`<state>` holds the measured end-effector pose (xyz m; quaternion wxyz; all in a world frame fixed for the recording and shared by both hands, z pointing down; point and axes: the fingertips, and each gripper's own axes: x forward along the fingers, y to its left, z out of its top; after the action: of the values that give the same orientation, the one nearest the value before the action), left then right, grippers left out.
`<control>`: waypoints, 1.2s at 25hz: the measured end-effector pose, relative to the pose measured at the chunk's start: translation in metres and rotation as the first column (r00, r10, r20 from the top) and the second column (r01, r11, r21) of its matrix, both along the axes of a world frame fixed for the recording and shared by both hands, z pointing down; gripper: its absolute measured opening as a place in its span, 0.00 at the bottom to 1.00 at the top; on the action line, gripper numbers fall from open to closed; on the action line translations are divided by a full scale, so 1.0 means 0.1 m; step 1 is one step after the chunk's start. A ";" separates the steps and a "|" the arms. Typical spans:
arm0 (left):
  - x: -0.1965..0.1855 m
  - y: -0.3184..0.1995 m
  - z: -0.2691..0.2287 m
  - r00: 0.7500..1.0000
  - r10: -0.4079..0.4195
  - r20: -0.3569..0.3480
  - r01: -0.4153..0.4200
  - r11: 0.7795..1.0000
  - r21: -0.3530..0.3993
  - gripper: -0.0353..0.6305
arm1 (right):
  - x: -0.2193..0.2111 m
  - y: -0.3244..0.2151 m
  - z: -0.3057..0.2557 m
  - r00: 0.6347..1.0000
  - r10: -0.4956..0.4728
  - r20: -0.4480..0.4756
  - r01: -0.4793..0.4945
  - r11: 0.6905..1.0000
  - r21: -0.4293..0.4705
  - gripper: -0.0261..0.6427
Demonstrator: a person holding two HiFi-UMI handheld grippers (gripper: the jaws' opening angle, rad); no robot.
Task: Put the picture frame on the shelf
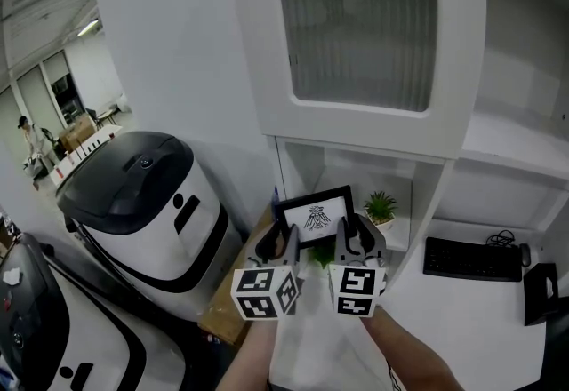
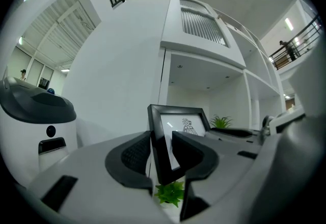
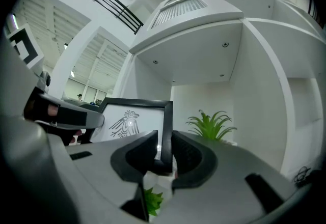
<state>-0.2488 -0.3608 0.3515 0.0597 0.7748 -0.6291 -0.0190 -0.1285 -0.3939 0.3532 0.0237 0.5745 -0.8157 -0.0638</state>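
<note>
Black picture frame (image 1: 313, 216), left gripper (image 1: 283, 245) and right gripper (image 1: 352, 240) clamped on its sides. Keep it level, easing it onto the shelf (image 1: 338, 169).

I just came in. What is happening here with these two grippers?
A person holds a gripper in each hand, and both carry one black picture frame. The left gripper has its jaws closed on the frame's left edge, the right gripper on its right edge. The frame stands upright in front of the open shelf, where a small green plant sits. It does not seem set down yet.
</note>
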 end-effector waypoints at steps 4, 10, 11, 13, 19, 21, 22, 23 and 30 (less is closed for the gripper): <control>-0.02 -0.02 0.01 1.000 0.009 -0.008 -0.009 1.000 -0.011 0.25 | 0.00 0.01 -0.01 1.000 0.013 0.009 -0.013 1.000 0.007 0.15; -0.01 -0.05 0.03 0.994 0.092 -0.063 -0.094 0.995 -0.031 0.25 | 0.01 0.00 -0.01 1.000 0.016 0.016 -0.016 1.000 0.012 0.15; 0.00 -0.05 0.04 0.992 0.109 -0.068 -0.112 0.993 -0.034 0.25 | 0.01 0.00 -0.01 1.000 0.015 0.017 -0.016 1.000 0.012 0.15; 0.05 -0.06 0.05 0.985 0.151 -0.080 -0.155 0.987 -0.049 0.25 | 0.01 0.00 -0.01 1.000 0.014 0.020 -0.014 1.000 0.008 0.15; 0.07 -0.06 0.08 0.979 0.185 -0.090 -0.191 0.980 -0.060 0.26 | 0.01 0.00 -0.01 1.000 0.013 0.021 -0.013 1.000 0.006 0.15; 0.06 -0.04 0.06 0.979 0.187 -0.086 -0.192 0.980 -0.054 0.26 | 0.01 0.00 -0.01 1.000 0.012 0.018 -0.012 1.000 0.007 0.15; 0.06 -0.03 0.06 0.978 0.189 -0.083 -0.194 0.980 -0.051 0.26 | 0.01 0.01 0.00 1.000 0.009 0.017 -0.009 1.000 0.008 0.15; 0.05 -0.01 0.05 0.978 0.193 -0.082 -0.197 0.979 -0.046 0.26 | 0.00 0.01 0.00 1.000 0.005 0.016 -0.005 1.000 0.008 0.15; 0.06 0.14 -0.02 0.972 0.205 -0.112 -0.207 0.978 -0.001 0.19 | -0.01 0.03 -0.02 0.999 -0.026 0.027 0.026 1.000 0.003 0.16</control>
<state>-0.2429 -0.3471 0.3492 0.1010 0.8332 -0.5411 -0.0520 -0.1295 -0.3909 0.3513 0.0110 0.5647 -0.8233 -0.0571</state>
